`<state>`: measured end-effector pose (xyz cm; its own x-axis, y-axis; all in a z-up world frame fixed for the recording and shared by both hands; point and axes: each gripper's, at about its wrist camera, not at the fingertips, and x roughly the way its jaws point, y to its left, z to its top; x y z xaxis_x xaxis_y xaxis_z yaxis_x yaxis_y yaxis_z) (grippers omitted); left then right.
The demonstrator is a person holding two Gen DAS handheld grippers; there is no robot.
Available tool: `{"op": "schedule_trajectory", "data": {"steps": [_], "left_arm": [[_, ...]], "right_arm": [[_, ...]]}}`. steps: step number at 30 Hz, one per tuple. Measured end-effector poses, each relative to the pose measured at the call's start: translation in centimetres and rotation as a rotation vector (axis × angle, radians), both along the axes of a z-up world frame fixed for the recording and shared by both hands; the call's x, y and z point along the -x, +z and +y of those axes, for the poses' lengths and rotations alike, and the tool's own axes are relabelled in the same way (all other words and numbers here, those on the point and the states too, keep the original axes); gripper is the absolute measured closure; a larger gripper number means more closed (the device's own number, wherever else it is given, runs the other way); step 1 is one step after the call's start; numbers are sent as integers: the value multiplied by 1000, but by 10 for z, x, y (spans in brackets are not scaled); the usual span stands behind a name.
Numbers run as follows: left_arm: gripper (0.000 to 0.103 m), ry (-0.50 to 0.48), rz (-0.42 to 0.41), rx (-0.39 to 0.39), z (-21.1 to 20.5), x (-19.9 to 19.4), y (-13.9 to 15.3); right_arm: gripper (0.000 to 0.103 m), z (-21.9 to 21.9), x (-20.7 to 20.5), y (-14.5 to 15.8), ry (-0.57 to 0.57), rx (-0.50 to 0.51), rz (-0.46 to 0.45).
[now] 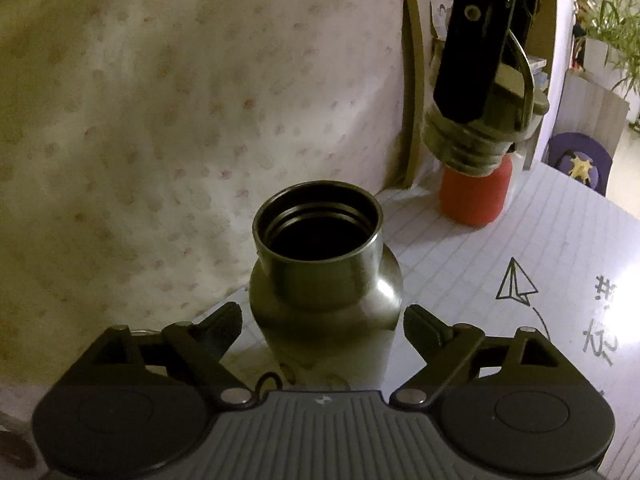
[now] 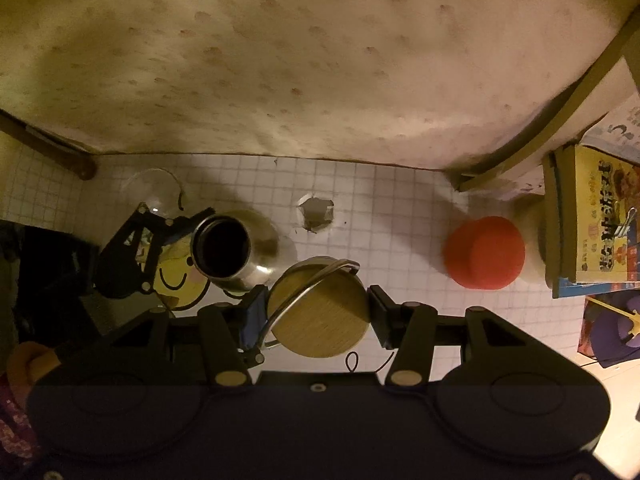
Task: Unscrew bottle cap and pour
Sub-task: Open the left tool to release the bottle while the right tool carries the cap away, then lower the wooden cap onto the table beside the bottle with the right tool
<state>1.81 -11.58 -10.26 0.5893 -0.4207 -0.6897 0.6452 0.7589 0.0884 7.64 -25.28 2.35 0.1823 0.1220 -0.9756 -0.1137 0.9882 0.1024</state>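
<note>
A steel bottle [image 1: 324, 276] stands upright on the table with its mouth open and dark inside. My left gripper [image 1: 324, 320] is shut on the bottle's body, one finger pressed against each side. In the right wrist view the bottle [image 2: 224, 248] stands left of centre, seen from above. My right gripper [image 2: 318, 312] is shut on the unscrewed cap [image 2: 320, 316], a wood-topped lid with a wire loop handle. In the left wrist view the cap [image 1: 476, 136] hangs up and to the right of the bottle's mouth with its steel thread showing, held by the right gripper [image 1: 476, 100].
A red cup [image 2: 484, 254] stands on the gridded white table cover [image 2: 400, 200] to the right. A clear glass [image 2: 154, 192] sits behind the left gripper. Books [image 2: 592, 216] are stacked at the far right. Flower-print fabric [image 1: 160, 120] rises behind the table.
</note>
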Motion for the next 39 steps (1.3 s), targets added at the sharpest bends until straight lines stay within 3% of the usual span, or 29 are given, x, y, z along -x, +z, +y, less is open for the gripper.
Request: {"op": "schedule_trajectory", "data": {"steps": [23,39], "left_arm": [[6,-2,-9,-34,0,22,30],[6,11,35,-41,7,35,30]], "right_arm": [[49,-17,-5,-38,-11,-14,30],[49,-28,-13,-80,-34,-11,92]]}}
